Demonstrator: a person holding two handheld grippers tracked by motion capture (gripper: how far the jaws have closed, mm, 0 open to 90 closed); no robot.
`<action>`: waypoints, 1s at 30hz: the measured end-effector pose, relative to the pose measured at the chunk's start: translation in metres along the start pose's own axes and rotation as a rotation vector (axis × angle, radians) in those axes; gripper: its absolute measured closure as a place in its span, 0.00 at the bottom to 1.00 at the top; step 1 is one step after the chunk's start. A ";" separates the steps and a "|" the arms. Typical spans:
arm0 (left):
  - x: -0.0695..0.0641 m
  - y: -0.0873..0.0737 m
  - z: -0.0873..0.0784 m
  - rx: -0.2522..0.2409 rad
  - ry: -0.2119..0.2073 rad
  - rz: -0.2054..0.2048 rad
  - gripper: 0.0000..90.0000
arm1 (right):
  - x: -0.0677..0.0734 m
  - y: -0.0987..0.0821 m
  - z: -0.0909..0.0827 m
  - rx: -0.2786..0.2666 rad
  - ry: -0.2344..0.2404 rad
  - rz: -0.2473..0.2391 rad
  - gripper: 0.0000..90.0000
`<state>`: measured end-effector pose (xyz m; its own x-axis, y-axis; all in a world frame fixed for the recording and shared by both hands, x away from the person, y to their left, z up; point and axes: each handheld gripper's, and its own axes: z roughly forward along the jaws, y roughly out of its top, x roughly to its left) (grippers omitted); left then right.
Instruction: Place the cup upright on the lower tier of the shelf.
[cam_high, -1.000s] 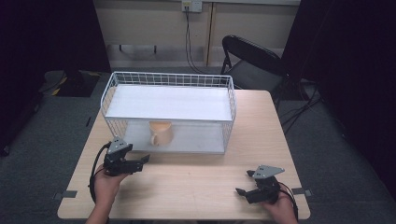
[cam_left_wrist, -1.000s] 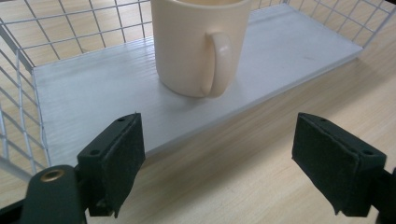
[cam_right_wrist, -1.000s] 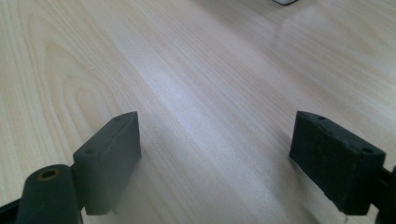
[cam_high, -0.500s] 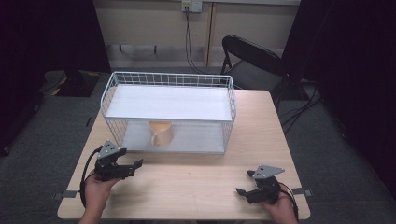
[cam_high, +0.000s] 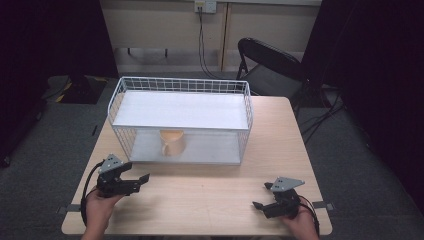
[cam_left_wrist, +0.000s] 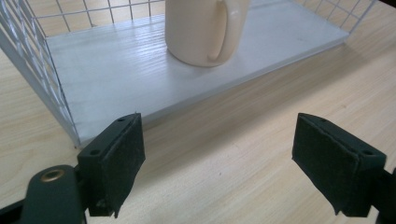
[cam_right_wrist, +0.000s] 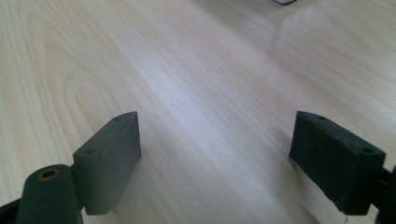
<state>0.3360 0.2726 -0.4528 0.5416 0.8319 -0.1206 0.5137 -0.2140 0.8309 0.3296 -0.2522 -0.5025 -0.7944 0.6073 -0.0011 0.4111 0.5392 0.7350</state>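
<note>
A cream mug (cam_high: 172, 142) (cam_left_wrist: 205, 30) stands upright on the lower white shelf of a white wire rack (cam_high: 125, 87), its handle facing the table's front. My left gripper (cam_high: 141, 179) (cam_left_wrist: 219, 163) rests at the front left of the wooden table (cam_high: 200, 195), open and empty, pointing toward the rack's near left corner and apart from it. At the front right my right gripper (cam_high: 258, 205) (cam_right_wrist: 219, 163) is open too, with bare wood between its pads.
The rack (cam_left_wrist: 42, 84) spans the back half of the table and has a white upper shelf (cam_high: 180, 110). A black folding chair (cam_high: 270, 62) stands behind the table's far right corner. Cables (cam_high: 87, 192) trail from both grippers.
My left gripper has drawn back from the rack toward the table's front left edge. The right gripper has stayed where it was.
</note>
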 end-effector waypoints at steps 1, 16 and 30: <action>0.000 -0.001 0.000 0.000 -0.002 -0.002 0.19 | 0.000 0.000 0.000 0.000 0.000 0.000 0.17; 0.012 -0.019 -0.010 0.019 -0.020 0.037 0.18 | 0.000 0.000 0.000 0.000 0.000 0.000 0.17; 0.009 -0.030 -0.004 0.068 -0.025 0.049 0.19 | 0.000 0.000 0.000 0.000 0.001 0.000 0.17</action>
<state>0.3234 0.2886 -0.4769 0.5831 0.8068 -0.0948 0.5297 -0.2892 0.7973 0.3293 -0.2525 -0.5025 -0.7948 0.6069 -0.0006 0.4109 0.5389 0.7353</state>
